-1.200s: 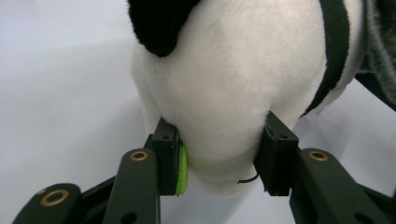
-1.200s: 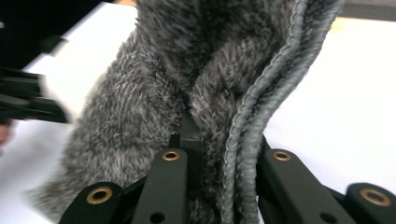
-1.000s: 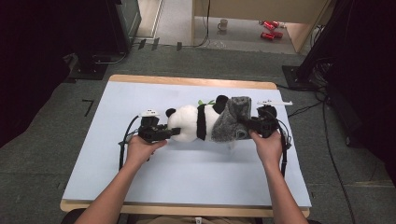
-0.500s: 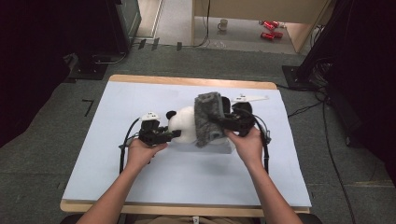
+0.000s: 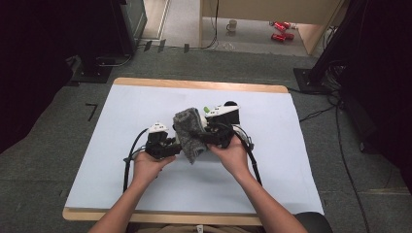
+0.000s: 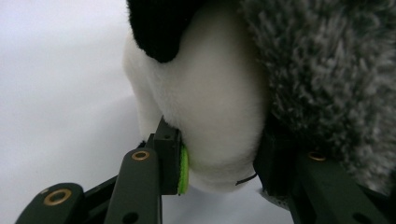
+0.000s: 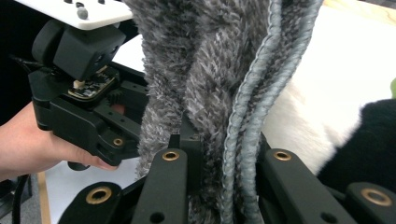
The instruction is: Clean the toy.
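while the left gripper [image 5: 167,145] pinned the panda [image 6: 210,107], the right gripper [image 5: 214,135] dragged the cloth [image 5: 189,133] left over it.

left jaws stood partly open, clamped on the toy's white body at mid table [image 5: 291,160]; right jaws were pinched shut on the grey cloth's corded edge. a second earlier the cloth sat further right, so the wrapping looked well along. the two grippers nearly met, crowding any further pull; a mug [image 5: 232,25] and red cans [image 5: 278,30] lay on the floor beyond.
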Demonstrator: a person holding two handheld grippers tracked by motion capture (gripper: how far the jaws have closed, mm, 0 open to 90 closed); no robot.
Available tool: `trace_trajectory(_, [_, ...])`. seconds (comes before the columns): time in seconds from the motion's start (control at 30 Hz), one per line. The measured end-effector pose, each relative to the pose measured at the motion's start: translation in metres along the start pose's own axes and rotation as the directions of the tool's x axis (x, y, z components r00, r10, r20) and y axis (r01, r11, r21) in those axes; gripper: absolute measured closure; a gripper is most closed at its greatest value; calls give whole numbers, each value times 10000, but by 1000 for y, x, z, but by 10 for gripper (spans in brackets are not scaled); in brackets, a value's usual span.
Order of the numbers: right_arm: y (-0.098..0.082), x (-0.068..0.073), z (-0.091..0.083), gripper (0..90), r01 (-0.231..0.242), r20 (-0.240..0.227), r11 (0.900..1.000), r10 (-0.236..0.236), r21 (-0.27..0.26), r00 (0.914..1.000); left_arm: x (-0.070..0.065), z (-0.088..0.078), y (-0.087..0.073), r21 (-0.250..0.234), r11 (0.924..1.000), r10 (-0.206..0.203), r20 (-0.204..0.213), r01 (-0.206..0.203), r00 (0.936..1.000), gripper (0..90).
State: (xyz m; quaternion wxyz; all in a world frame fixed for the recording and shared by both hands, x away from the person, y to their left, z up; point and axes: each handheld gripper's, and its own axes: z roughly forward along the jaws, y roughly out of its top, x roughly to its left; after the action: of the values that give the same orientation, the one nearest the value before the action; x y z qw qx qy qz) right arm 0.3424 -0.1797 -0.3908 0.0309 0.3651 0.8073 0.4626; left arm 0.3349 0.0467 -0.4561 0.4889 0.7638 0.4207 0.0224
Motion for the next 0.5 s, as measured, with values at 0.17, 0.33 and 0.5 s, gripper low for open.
trace_trajectory(0.17, [-1,-8,-2,775,13,214,10000,-14,27,9998,4,1,1,24,10000,-56,46,55,10000,590])
trace_trajectory(0.33, [-5,-20,-12,775,-72,970,9999,60,121,9953,13,1,3,-2,9999,-120,145,120,9998,589])
trace_trajectory(0.5, [-11,-35,-28,782,-768,981,9970,775,-108,9922,17,3,8,90,9999,101,231,-103,9997,589])
